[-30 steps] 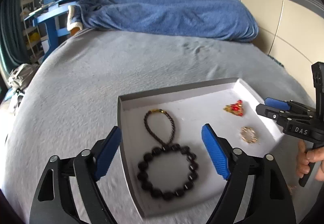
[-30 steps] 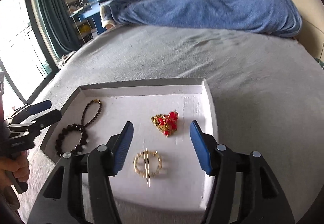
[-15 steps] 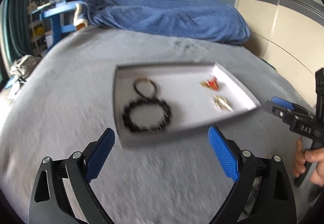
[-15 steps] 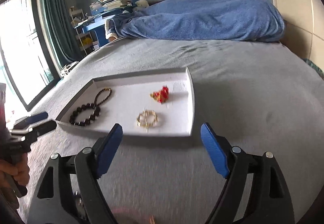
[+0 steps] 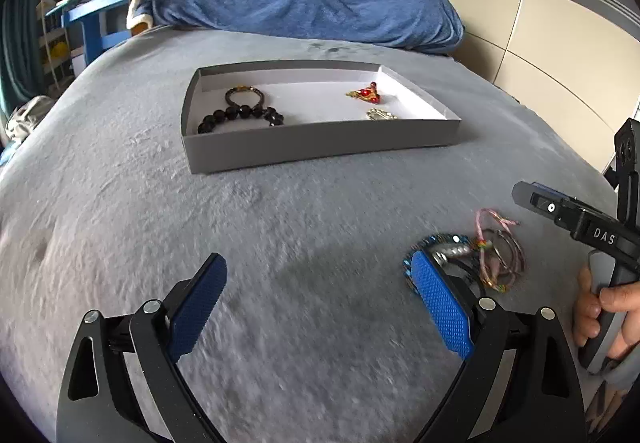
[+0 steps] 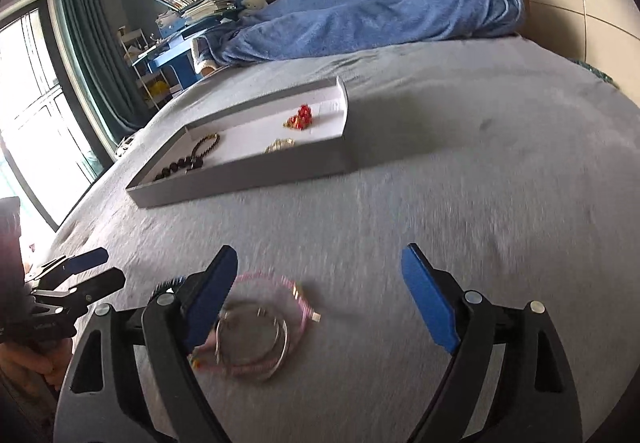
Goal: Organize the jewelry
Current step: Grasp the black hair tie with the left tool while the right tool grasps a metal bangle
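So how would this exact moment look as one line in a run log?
tray: four pieces inside | loose bracelets: on bed | left tool: open, empty | right tool: opening, empty, above bracelets

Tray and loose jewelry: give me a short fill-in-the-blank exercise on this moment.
1. The red and gold ornament lies inside the grey ____.
2. The black bead bracelet lies toward the tray's ____ end in the left wrist view.
3. The pile of loose bracelets lies on the ____, outside the tray.

Missing words: tray; left; bed
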### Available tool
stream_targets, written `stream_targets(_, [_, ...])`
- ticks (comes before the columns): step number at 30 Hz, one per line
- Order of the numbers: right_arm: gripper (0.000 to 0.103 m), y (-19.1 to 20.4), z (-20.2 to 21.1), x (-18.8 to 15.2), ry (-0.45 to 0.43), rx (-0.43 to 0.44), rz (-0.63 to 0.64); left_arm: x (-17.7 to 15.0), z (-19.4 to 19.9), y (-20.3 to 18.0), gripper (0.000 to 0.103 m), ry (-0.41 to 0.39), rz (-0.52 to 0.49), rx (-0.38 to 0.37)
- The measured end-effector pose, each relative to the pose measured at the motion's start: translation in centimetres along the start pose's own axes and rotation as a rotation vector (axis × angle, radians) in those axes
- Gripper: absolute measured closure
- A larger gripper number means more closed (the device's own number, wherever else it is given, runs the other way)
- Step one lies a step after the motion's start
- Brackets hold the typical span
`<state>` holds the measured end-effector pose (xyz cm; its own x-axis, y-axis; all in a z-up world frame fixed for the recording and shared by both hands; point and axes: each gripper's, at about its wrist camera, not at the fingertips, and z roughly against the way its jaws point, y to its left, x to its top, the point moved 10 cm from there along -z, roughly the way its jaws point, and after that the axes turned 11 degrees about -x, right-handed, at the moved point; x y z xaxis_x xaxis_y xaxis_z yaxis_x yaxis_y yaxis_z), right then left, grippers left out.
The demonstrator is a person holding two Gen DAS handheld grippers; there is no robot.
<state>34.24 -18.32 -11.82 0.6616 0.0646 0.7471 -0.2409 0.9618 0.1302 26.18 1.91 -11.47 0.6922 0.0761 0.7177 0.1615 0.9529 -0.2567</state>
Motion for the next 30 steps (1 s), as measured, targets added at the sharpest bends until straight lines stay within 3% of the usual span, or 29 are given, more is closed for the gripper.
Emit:
stream_targets(8, [0.020,1.1,0.6,-1.8,0.019,-0.006,0.032,-1.1,0.7,-3.5,0.012,0.016,-0.036,-0.084])
stream_targets(11, [0.020,1.1,0.8,-2.0,0.024,-0.006,0.028,-1.7,0.2,-4.9,0.027,0.052,-0.046,-0.109])
stream_targets(13, [0.019,0.9,0.9,-2.2,0.026,-0.005,0.018,-2.4,-0.6,-5.5,0.044,0.094,-0.041,-0.118])
stream_targets(18, [0.019,0.3,0.6,-2.2,0.044,0.001,-0.014,-3.4,-1.7,-6.1,0.053,0.153,-0.052,-0.115])
stream_targets(22, [0.019,0.5,0.6,-2.3,0.042,0.001,-0.001,-3.7,-1.6,-5.6,0.087,0.154,-0.032,-0.133])
stream_targets(24, [0.019,0.8,0.6,-2.3,0.044,0.011,0.011,-3.8,-1.2,-5.2,0.096,0.149,-0.028,-0.141])
stream_targets(30, [0.019,1.9,0.9,-2.8,0.060,0.042,0.050,-3.4,0.4,-2.8,0.098,0.122,-0.012,-0.112])
